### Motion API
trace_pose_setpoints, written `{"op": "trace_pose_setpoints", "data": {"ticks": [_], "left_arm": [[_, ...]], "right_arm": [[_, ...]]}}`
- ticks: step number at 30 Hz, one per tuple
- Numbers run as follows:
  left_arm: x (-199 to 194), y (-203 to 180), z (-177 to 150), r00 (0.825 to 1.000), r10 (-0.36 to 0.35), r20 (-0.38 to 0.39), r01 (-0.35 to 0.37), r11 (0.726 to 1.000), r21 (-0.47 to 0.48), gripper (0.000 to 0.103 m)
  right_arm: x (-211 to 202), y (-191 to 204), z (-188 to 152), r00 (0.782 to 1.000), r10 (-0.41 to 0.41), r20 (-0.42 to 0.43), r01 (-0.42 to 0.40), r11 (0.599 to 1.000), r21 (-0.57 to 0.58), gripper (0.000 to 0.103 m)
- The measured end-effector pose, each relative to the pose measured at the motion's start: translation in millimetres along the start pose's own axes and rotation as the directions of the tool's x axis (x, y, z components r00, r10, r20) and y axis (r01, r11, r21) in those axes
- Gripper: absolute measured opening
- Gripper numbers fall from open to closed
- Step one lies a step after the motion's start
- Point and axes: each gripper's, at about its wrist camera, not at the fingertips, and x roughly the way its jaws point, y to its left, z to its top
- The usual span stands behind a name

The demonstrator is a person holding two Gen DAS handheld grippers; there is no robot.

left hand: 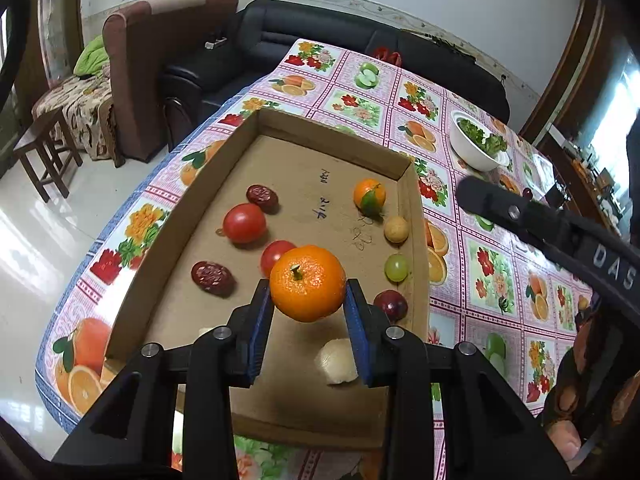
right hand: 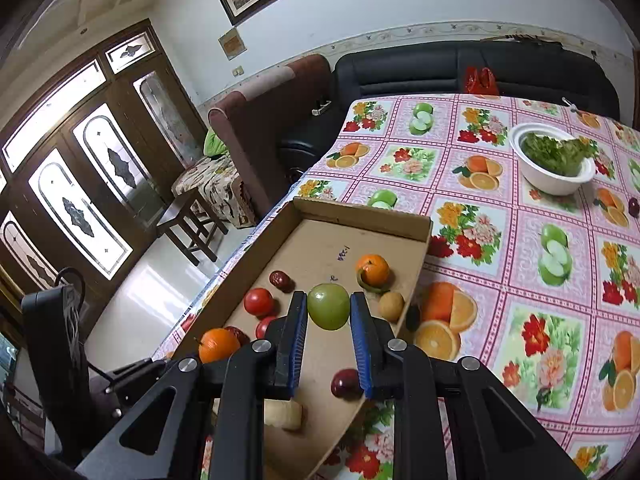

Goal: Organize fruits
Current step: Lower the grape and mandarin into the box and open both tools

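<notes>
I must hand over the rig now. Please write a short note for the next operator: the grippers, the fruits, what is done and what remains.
Left hand-held gripper: shut on an orange, held above the cardboard tray.
Right hand-held gripper: shut on a green grape, also over the tray.
Done: tomatoes, red dates, a leafy mandarin and some small fruits lie in the tray.
Left: probably set both held fruits down. One dark fruit is out on the tablecloth near the white bowl.
</notes>
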Motion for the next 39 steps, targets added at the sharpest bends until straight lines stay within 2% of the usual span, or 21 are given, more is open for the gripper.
{"op": "trace_pose_setpoints", "data": {"ticks": [17,26,32,39], "left_arm": [[27,-20,7,0.998,0.043,-0.039,-0.041,0.999,0.036,0.033],[42,-23,11,0.997,0.042,-0.072,-0.039,0.999,0.032,0.033],[51,-22,19,0.995,0.041,-0.088,-0.040,0.999,0.011,0.033],[65,-31,26,0.993,0.059,-0.103,-0.057,0.998,0.019,0.033]], "right_arm": [[26,-10,29,1.000,0.002,-0.024,-0.003,1.000,-0.019,0.022],[60,-17,40,0.997,0.009,-0.081,-0.013,0.999,-0.043,0.022],[83,-24,52,0.995,-0.015,-0.101,0.009,0.998,-0.055,0.023],[123,-29,61,0.985,-0.044,-0.165,0.031,0.996,-0.080,0.024]]}}
